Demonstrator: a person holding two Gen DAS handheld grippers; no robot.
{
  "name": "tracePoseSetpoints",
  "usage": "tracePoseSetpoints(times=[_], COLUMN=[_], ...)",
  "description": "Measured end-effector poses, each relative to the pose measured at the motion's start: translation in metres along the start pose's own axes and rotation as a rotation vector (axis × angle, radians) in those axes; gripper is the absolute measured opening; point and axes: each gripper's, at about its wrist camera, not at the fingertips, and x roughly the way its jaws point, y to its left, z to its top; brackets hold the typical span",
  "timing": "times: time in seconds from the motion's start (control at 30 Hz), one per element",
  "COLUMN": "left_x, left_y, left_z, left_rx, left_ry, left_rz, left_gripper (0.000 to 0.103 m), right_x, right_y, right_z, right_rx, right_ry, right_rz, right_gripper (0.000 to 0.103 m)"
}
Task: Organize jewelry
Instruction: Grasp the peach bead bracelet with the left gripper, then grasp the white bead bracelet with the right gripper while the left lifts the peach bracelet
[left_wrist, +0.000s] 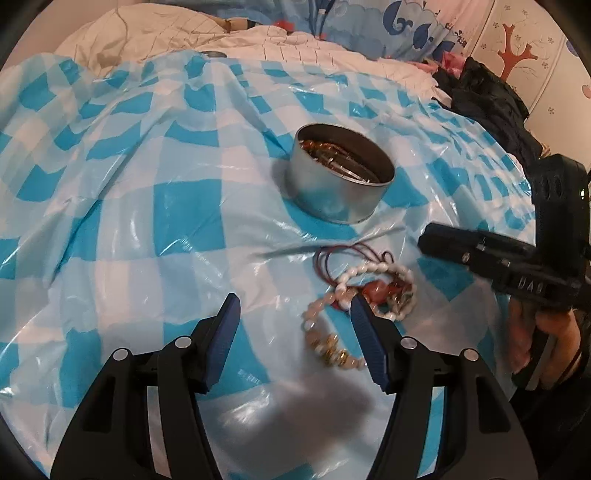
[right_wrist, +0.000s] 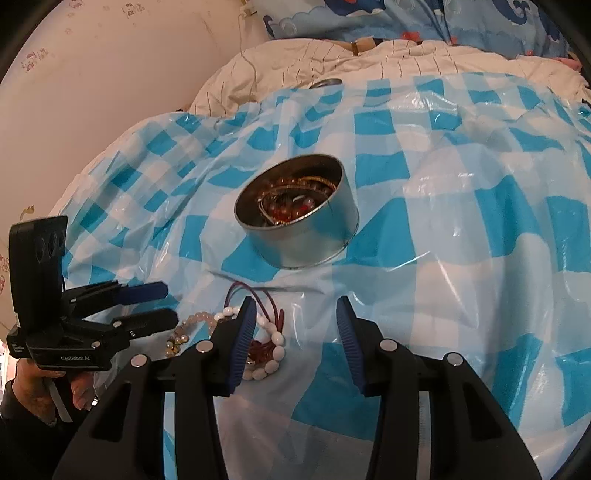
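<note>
A round metal tin (left_wrist: 341, 177) with several pieces of jewelry inside stands on the blue-and-white checked plastic sheet (left_wrist: 147, 206); it also shows in the right wrist view (right_wrist: 299, 214). In front of it lies a pile: a white bead bracelet (left_wrist: 391, 273), a pink and gold bead bracelet (left_wrist: 325, 339) and a dark red cord (left_wrist: 332, 258). My left gripper (left_wrist: 293, 308) is open and empty, its right finger over the pile's left edge. My right gripper (right_wrist: 295, 310) is open and empty, its left finger over the white beads (right_wrist: 275, 343). The left gripper also shows in the right wrist view (right_wrist: 162, 302).
The sheet covers a bed with a white quilt (left_wrist: 155, 33) and a blue patterned pillow (left_wrist: 406, 26) behind. Dark clothing (left_wrist: 491, 103) lies at the far right edge. A small metal lid (right_wrist: 325, 83) sits at the sheet's far edge. A wall (right_wrist: 110, 74) stands left.
</note>
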Motion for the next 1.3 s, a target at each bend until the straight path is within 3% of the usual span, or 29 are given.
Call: tracePoseSetpoints(times=[0.13, 0.17, 0.23, 0.3, 0.33, 0.37, 0.47, 0.63, 0.67, 0.73, 0.8, 1.1, 1.17, 1.2, 1.23, 1.3], left_x=[0.015, 0.018, 0.02, 0.015, 0.012, 0.009, 0.003, 0.02, 0.021, 0.019, 0.02, 0.021, 0.021, 0.022, 0.022, 0.023], left_y=[-0.016, -0.02, -0.023, -0.017, -0.012, -0.005, 0.008, -0.002, -0.003, -0.001, 0.0, -0.002, -0.002, -0.002, -0.003, -0.003], left_z=[-0.001, -0.005, -0.009, -0.008, -0.006, -0.005, -0.001, -0.007, -0.008, -0.007, -0.007, -0.008, -0.008, -0.008, -0.008, -0.008], left_rx=[0.078, 0.12, 0.168, 0.162, 0.15, 0.131, 0.073, 0.137, 0.144, 0.132, 0.122, 0.129, 0.131, 0.131, 0.132, 0.133], left_ry=[0.056, 0.077, 0.088, 0.08, 0.067, 0.052, 0.036, 0.099, 0.099, 0.098, 0.098, 0.098, 0.098, 0.099, 0.099, 0.1], left_rz=[0.025, 0.051, 0.105, 0.141, 0.173, 0.203, 0.171, 0.185, 0.189, 0.177, 0.168, 0.177, 0.179, 0.181, 0.182, 0.186], left_gripper=[0.057, 0.051, 0.025, 0.013, 0.011, 0.011, 0.011, 0.013, 0.013, 0.013, 0.013, 0.014, 0.015, 0.015, 0.015, 0.017], right_x=[0.004, 0.005, 0.01, 0.013, 0.015, 0.016, 0.02, 0.027, 0.028, 0.029, 0.027, 0.0, 0.001, 0.004, 0.009, 0.009], right_y=[0.002, 0.003, 0.005, 0.008, 0.011, 0.013, 0.016, 0.019, 0.021, 0.028, 0.034, 0.034, 0.031, 0.03, 0.026, 0.021], right_z=[-0.002, -0.002, -0.004, -0.006, -0.007, -0.008, -0.01, -0.012, -0.012, -0.014, -0.015, -0.003, -0.001, -0.001, -0.001, -0.002], right_rx=[-0.012, -0.015, -0.027, -0.047, -0.065, -0.079, -0.102, -0.123, -0.13, -0.165, -0.197, -0.207, -0.204, -0.205, -0.21, -0.202], right_ry=[0.022, 0.031, 0.056, 0.073, 0.077, 0.08, 0.085, 0.095, 0.097, 0.103, 0.098, -0.017, -0.018, -0.01, 0.023, 0.017], right_rz=[0.01, 0.012, 0.014, 0.006, -0.006, -0.017, -0.025, -0.017, -0.014, -0.012, -0.019, -0.006, -0.049, -0.08, -0.115, -0.136], right_gripper=[0.045, 0.045, 0.045, 0.045, 0.045, 0.045, 0.045, 0.044, 0.041, 0.018, 0.01, 0.01, 0.01, 0.012, 0.027, 0.036])
